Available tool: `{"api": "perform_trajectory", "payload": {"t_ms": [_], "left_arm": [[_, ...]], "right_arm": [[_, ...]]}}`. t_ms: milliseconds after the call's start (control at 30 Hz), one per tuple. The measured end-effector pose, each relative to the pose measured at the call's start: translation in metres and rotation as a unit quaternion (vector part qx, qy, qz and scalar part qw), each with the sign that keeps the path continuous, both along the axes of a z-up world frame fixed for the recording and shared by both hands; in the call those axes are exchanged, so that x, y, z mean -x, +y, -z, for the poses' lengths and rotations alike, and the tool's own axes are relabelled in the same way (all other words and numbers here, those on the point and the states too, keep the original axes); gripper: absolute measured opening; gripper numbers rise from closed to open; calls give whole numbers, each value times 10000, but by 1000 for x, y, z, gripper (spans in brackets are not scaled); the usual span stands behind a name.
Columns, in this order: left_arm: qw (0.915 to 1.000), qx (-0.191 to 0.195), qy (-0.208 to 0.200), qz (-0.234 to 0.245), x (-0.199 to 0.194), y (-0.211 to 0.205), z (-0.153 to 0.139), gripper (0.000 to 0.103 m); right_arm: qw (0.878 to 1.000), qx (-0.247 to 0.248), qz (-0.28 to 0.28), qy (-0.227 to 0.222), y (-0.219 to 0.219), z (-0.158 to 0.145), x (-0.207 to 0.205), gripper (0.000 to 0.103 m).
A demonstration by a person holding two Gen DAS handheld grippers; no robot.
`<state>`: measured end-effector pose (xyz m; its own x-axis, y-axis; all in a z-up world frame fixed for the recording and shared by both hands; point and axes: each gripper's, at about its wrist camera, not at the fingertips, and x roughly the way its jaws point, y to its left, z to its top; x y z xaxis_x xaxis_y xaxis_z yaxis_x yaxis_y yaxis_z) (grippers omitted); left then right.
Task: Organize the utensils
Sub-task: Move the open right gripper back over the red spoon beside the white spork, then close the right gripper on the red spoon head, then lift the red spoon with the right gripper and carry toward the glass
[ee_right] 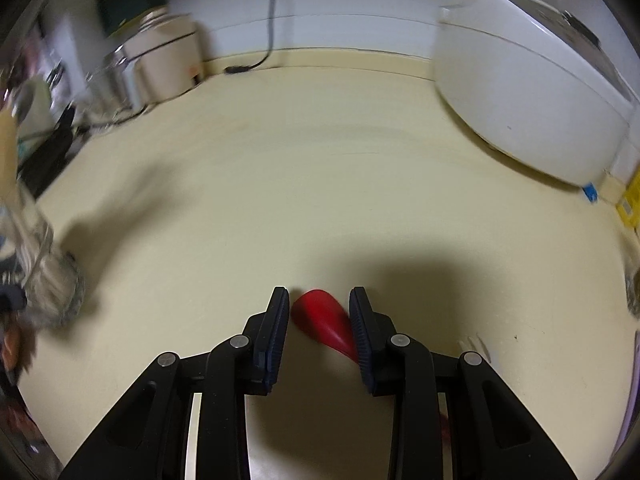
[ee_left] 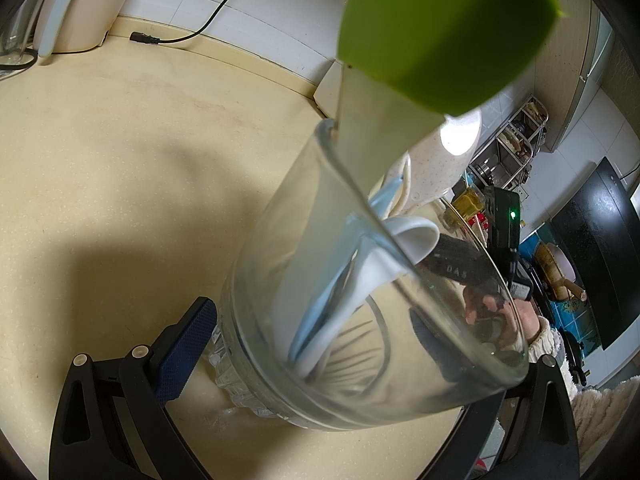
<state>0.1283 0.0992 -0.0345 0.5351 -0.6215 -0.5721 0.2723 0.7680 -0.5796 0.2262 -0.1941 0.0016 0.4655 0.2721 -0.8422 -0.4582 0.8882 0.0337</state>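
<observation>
Cream bench [ee_right: 320, 200]: left claw [ee_left: 360, 344] grips clear glass tumbler [ee_left: 360, 320]; right claw [ee_right: 319, 320], half-open, straddles red plastic spoon [ee_right: 326, 322], which could skid away.

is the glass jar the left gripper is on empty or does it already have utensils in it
Not empty. The glass jar already holds a green spatula, a white spoon and a speckled utensil, their ends sticking out past its rim.

Red spoon [ee_right: 324, 322] — green spatula [ee_left: 444, 28]
</observation>
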Motion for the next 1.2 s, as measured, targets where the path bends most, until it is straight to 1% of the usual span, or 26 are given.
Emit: {"api": "perform_trajectory", "payload": {"t_ms": [33,100,300,433,567,667,833,867,900,933,1000,1067,1133,1200], "left_arm": [[10000,0,0,0,0,0,0,100],[10000,0,0,0,0,0,0,100],[10000,0,-1,1,0,0,0,100],[10000,0,-1,0,0,0,0,100],[10000,0,-2,0,0,0,0,100],[10000,0,-2,0,0,0,0,100],[10000,-1,-2,0,0,0,1,100],[10000,-1,-2,0,0,0,0,100],[10000,-1,-3,0,0,0,1,100],[10000,-1,-3,0,0,0,1,100],[10000,-2,-2,0,0,0,1,100],[10000,-1,-2,0,0,0,1,100],[10000,-2,-2,0,0,0,1,100],[10000,-1,-2,0,0,0,0,100]], "right_arm": [[9997,190,-113,-78,5,0,3,32],[9988,342,-292,-184,9,-1,7,31],[9958,515,-717,-230,12,-3,7,32],[9956,431,-810,-186,11,-4,4,32],[9957,51,-927,39,1,-4,3,32],[9947,28,-1031,13,-3,-4,4,32],[9944,68,-1055,62,-1,-4,3,32],[9945,77,-1042,59,-1,-5,3,30],[9947,94,-1026,60,0,-5,3,27],[9950,113,-992,67,0,-5,3,26],[9957,44,-915,103,3,-7,4,21],[9961,-123,-868,118,4,-10,6,19],[9963,-185,-837,51,6,-14,8,19],[9959,-348,-835,-22,8,-20,12,18]]}}
